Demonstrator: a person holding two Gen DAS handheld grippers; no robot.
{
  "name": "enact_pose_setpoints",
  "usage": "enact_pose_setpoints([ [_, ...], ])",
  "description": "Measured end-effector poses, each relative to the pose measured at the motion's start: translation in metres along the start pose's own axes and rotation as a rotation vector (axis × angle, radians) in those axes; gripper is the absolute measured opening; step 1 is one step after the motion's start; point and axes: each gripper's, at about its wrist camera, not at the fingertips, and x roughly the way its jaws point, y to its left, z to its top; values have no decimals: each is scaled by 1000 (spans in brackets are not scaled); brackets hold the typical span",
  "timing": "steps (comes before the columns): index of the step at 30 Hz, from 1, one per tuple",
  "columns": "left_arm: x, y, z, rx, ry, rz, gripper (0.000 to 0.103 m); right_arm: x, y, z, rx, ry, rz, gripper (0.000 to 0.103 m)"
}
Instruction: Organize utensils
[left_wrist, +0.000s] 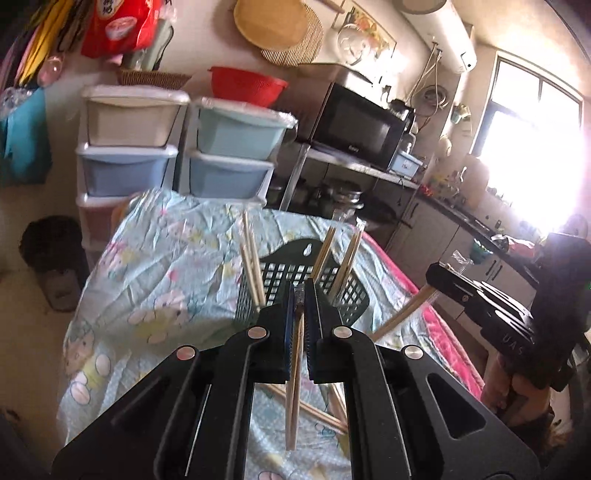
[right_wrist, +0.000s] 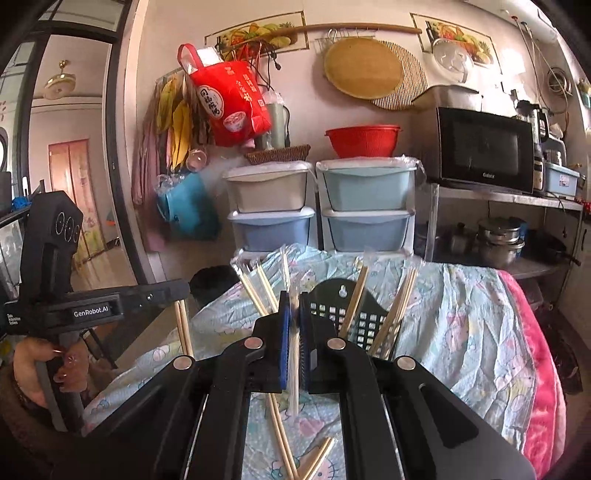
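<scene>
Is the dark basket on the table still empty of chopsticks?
No, several wrapped chopstick pairs already stand upright inside the dark basket.

Daylight from a blown-out window (left_wrist: 535, 147) at right, hazy glare, slight blur, fisheye bending, dark corners

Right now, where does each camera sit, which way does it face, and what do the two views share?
Left wrist: on the left gripper, shut on wrapped chopsticks, facing the dark basket and microwave; the right gripper shows at right.
Right wrist: on the right gripper, shut on a wrapped pair, facing the storage drawers; the left gripper and a hand show at left.
Shared: basket, drawers, microwave, floral cloth, loose chopsticks.
</scene>
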Motion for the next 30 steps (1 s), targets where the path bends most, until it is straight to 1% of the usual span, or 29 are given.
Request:
enact_pose_setpoints([
  [9,-7,-5,30,-5,-79,-13,3,-6,1,16,-16,-59,-8,5],
  [19,-11,-27,74,39,-195,21,3,-9,0,39,-26,-126,-3,5],
  [24,-7,-35,88,59,-215,35,3,-9,-4,50,-35,-144,-18,5],
  [30,8,-34,100,50,-220,46,3,-5,-13,58,-31,-150,-37,5],
])
